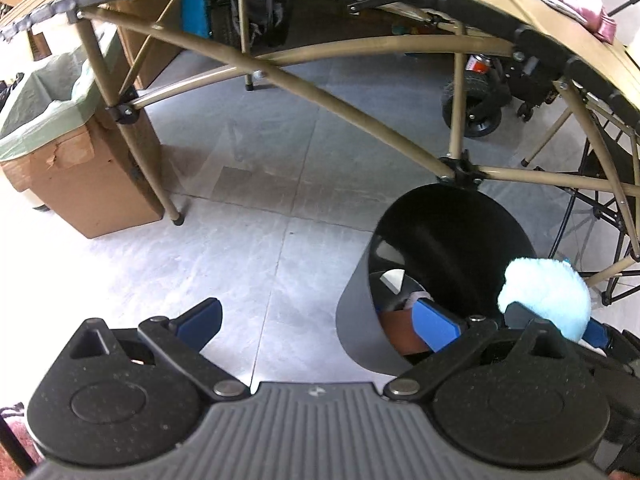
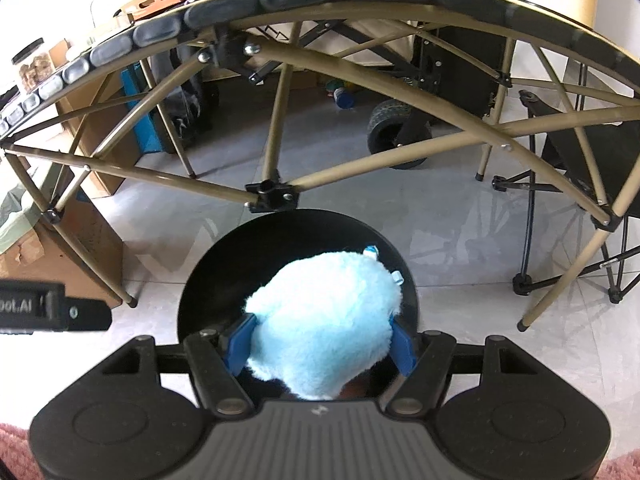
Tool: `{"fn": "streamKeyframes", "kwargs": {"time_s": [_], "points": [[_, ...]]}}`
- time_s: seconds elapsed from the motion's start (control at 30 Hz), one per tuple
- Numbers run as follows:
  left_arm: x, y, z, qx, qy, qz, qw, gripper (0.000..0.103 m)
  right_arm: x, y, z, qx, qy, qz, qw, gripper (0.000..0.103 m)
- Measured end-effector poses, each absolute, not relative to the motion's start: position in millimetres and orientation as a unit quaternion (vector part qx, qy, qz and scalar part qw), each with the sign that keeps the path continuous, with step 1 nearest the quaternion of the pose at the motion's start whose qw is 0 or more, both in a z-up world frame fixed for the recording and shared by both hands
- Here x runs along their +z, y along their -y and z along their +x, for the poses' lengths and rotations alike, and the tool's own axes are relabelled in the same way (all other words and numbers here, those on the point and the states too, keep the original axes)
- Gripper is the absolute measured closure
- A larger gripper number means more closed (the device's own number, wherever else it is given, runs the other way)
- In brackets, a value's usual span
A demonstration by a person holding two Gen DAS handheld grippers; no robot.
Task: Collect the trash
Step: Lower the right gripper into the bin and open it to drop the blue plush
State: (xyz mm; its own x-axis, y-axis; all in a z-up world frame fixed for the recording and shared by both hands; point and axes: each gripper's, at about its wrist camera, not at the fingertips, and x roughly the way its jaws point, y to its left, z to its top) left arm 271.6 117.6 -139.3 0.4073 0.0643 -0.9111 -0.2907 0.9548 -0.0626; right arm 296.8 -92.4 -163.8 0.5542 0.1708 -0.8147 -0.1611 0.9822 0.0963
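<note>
A black round trash bin (image 1: 360, 312) stands on the grey floor under the folding table's front edge; it also shows in the right wrist view (image 2: 224, 272). Brown and white scraps (image 1: 400, 328) lie inside it. My right gripper (image 2: 322, 340) is shut on a fluffy light-blue plush item (image 2: 320, 320) and holds it right over the bin's mouth; the plush also shows in the left wrist view (image 1: 548, 296). My left gripper (image 1: 320, 320) is open and empty, just left of the bin, its right finger (image 1: 436, 324) in front of the bin's opening.
A tan-framed folding table (image 1: 360, 52) arches overhead, its legs (image 1: 160, 184) and cross braces (image 2: 272, 192) close to the bin. A cardboard box with a green liner (image 1: 60, 148) stands left. A wheeled cart (image 1: 476, 108) and a black folding chair (image 2: 580, 200) stand behind and right.
</note>
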Motion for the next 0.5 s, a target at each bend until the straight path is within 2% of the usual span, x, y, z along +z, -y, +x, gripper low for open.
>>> {"fn": "streamKeyframes", "kwargs": {"time_s": [0.5], "points": [[-162.6, -156.4, 250.4, 0.133, -0.542, -0.106, 0.823, 0.000, -178.1, 66.4, 310.7, 0.086, -0.486, 0.002, 0.870, 0.036]]}}
